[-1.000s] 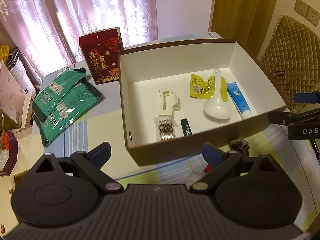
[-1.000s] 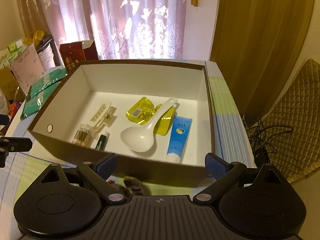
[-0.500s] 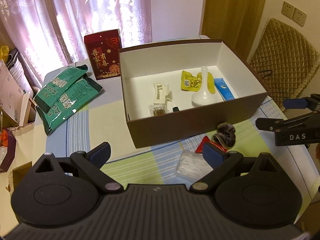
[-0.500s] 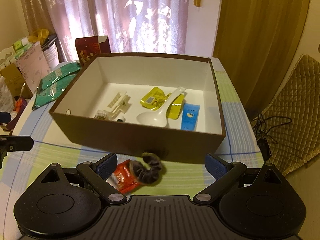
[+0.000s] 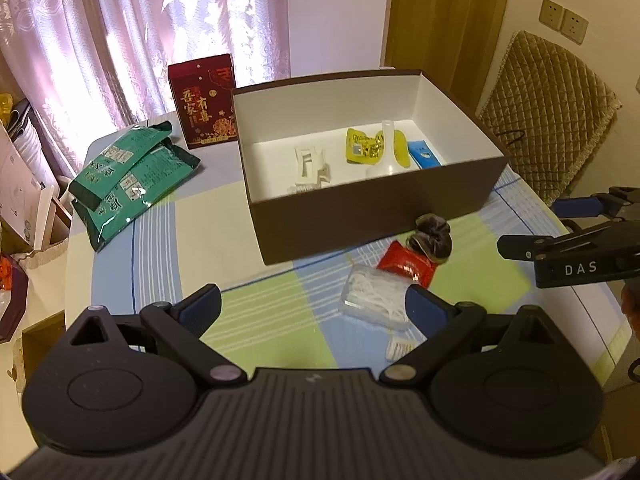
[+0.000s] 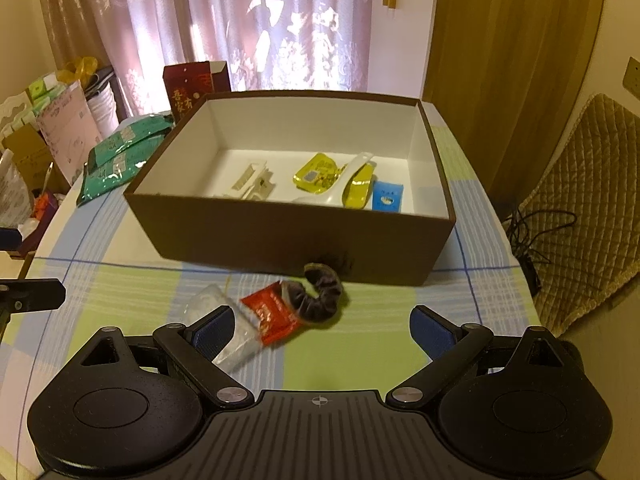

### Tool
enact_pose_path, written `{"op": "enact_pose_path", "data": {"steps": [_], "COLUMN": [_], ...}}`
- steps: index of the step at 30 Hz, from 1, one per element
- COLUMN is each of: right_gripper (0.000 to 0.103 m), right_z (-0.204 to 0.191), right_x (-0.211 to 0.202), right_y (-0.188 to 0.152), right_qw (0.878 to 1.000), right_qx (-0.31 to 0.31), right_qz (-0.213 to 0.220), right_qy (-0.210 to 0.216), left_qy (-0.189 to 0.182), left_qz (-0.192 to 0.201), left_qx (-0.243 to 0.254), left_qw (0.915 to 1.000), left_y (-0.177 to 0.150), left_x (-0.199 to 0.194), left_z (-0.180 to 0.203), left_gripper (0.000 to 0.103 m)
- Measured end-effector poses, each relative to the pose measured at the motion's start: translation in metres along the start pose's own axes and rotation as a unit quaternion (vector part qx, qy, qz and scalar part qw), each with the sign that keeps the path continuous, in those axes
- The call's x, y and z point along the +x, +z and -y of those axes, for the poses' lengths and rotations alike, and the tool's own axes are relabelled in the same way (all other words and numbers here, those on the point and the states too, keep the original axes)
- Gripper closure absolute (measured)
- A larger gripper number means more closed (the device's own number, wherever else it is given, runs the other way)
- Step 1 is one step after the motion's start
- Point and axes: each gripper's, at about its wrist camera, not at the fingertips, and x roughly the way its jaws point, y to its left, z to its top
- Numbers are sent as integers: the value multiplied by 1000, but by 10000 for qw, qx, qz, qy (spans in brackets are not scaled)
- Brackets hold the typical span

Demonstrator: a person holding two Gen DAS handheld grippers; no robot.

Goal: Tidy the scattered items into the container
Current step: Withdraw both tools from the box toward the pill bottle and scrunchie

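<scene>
dark velvety scrunchie (image 6: 318, 298), curled, overlapping glossy red sachet (image 6: 270, 312)

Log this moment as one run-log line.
left gripper: open, empty | right gripper: open, empty | outside box: scrunchie, red packet, clear packet

Left wrist view: from above the near-left of the bench (image 5: 240, 216), facing the brown box (image 5: 360, 216).
Right wrist view: lower and nearer, facing the box front.
Shared: box, scrunchie (image 6: 320, 300), red packet (image 6: 272, 312).
</scene>
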Motion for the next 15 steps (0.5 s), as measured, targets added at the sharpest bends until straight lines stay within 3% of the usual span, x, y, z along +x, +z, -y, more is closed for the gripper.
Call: {"op": "enact_pose_path", "data": {"steps": [15], "right_gripper": [4], "right_z": [-20], "right_x": [-7], "right_y": [-42], "right_qw": [9996], "right_qx": [78], "right_qz": [-267], "right_qy": [25], "left_qy": [-180], "left_qz": [-164], "left_qx": [20], "left_qw": [9997], "left_y": [-48], "left_x": [-7], "left_z": [-7], "left_gripper": [6]}}
